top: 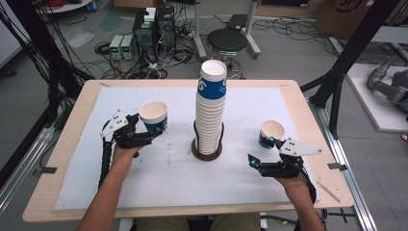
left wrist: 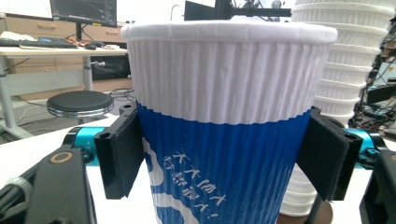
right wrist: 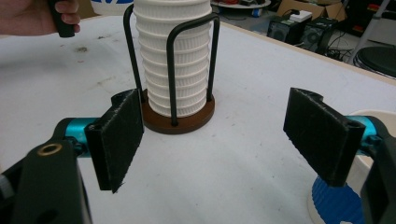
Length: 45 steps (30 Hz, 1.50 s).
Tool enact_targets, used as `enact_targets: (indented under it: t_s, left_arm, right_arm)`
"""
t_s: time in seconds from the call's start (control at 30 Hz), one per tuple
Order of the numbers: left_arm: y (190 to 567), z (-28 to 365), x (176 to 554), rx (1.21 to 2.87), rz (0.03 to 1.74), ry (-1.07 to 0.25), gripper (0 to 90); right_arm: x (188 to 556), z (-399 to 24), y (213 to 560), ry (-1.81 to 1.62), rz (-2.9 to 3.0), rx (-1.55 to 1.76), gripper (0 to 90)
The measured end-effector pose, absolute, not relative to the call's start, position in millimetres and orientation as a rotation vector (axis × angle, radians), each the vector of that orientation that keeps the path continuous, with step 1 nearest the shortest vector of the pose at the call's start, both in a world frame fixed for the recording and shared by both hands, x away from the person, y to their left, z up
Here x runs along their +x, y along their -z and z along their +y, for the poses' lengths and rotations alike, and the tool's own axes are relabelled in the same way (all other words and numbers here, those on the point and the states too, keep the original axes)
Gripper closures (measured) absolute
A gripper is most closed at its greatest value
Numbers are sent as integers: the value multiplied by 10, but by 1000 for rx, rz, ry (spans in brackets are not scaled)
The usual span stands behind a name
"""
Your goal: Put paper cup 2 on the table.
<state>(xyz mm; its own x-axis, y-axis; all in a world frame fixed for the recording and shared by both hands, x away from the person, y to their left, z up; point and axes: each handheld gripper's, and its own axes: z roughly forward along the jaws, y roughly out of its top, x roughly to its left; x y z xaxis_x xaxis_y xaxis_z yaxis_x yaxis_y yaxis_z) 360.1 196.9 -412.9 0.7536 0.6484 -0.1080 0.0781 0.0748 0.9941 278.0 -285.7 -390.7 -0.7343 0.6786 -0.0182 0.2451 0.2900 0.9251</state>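
Cup [left wrist: 224, 126] sits clamped in left hand-held gripper [top: 146, 130]; right hand-held gripper [right wrist: 224, 140] gapes wide, seemingly empty.

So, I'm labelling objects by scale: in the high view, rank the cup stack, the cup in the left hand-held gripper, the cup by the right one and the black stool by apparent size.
1. Cup stack.
2. Black stool.
3. Left cup, which looks slightly bigger than the right cup; camera nearness makes that unsure.

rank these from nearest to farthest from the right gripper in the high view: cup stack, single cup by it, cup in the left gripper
1. single cup, just beside the right gripper.
2. cup stack, table centre.
3. held cup, far left in the left gripper.
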Motion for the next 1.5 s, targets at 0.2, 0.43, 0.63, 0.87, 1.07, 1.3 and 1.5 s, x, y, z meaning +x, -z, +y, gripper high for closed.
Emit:
enact_targets:
  t_s: [0.2, 0.43, 0.63, 0.87, 1.07, 1.3, 1.5]
  left_arm:
    - [4184, 1951, 3728, 1472, 670, -481, 235]
    - [4314, 1882, 3887, 1526, 727, -456, 236]
    - [4409, 1826, 3971, 1574, 751, -443, 240]
    - [4508, 1803, 4016, 1672, 812, -462, 241]
    - [4513, 1784, 4014, 1725, 854, -509, 245]
    - [4484, 1777, 3986, 1774, 894, -531, 251]
    - [4443, 1797, 3924, 1831, 892, -536, 251]
  right_arm:
    - [2774, -2851, 3901, -1437, 2157, 824, 205]
    - [2769, -2856, 3899, -1441, 2156, 829, 205]
    - [2767, -2867, 3901, -1441, 2156, 827, 205]
    - [2771, -2858, 3901, -1448, 2159, 826, 205]
    - [2776, -2845, 3896, -1447, 2160, 813, 206]
    - [2775, -2837, 3895, -1447, 2164, 810, 205]
    - [2767, -2840, 3887, -1446, 2161, 799, 206]
